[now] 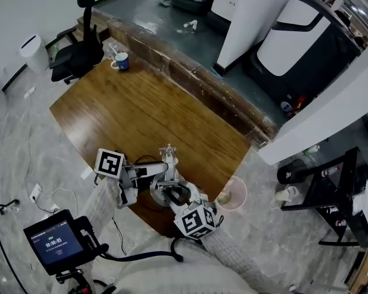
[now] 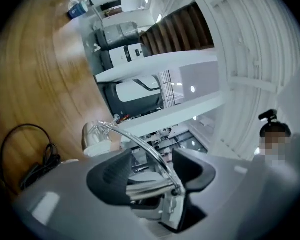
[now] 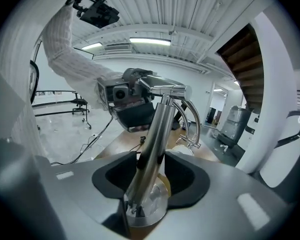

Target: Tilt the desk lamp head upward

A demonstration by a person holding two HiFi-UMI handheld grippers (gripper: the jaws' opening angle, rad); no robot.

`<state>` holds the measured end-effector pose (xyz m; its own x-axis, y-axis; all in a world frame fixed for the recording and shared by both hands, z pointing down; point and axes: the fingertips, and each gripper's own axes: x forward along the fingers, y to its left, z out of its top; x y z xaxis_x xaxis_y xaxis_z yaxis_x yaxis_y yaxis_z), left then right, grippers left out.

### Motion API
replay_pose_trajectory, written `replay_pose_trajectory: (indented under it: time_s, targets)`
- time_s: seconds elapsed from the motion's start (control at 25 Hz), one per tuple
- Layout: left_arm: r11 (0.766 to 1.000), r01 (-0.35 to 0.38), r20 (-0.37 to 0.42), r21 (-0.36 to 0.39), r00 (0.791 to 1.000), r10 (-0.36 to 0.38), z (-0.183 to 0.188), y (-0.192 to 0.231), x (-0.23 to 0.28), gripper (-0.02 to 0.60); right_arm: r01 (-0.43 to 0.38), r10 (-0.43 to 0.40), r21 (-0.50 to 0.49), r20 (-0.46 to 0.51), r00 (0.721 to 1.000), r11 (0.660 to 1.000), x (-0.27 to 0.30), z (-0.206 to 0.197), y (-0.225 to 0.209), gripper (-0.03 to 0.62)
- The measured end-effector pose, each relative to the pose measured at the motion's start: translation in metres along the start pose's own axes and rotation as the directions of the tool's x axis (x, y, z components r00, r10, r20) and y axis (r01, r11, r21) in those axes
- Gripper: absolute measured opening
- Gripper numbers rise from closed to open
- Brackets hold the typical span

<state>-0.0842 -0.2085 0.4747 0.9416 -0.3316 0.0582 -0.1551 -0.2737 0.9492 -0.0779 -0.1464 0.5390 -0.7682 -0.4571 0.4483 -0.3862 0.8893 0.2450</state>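
Desk lamp (image 1: 168, 156) stands at the near edge of the wooden worktop (image 1: 141, 109); left gripper (image 2: 150, 176) has its fingers wide apart, loose around a chrome rod (image 2: 149, 189); right gripper (image 3: 152, 171) fingers are spread beside the upright post (image 3: 157, 129), unclamped.
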Motion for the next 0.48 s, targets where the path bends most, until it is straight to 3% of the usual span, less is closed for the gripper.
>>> replay_pose_trajectory:
  time_s: [0.24, 0.48]
  targets:
    - [0.993, 0.058, -0.026, -0.102, 0.998, -0.061, 0.012, 0.011, 0.025, 0.241, 0.006, -0.005, -0.052, 0.022, 1.000, 0.999, 0.003, 0.000, 0.001, 0.179]
    - [0.979, 0.110, 0.002, -0.170, 0.994, -0.112, 0.016, 0.016, 0.036, 0.176, 0.022, -0.020, -0.055, 0.043, 0.999, 0.998, 0.003, -0.002, 0.001, 0.181]
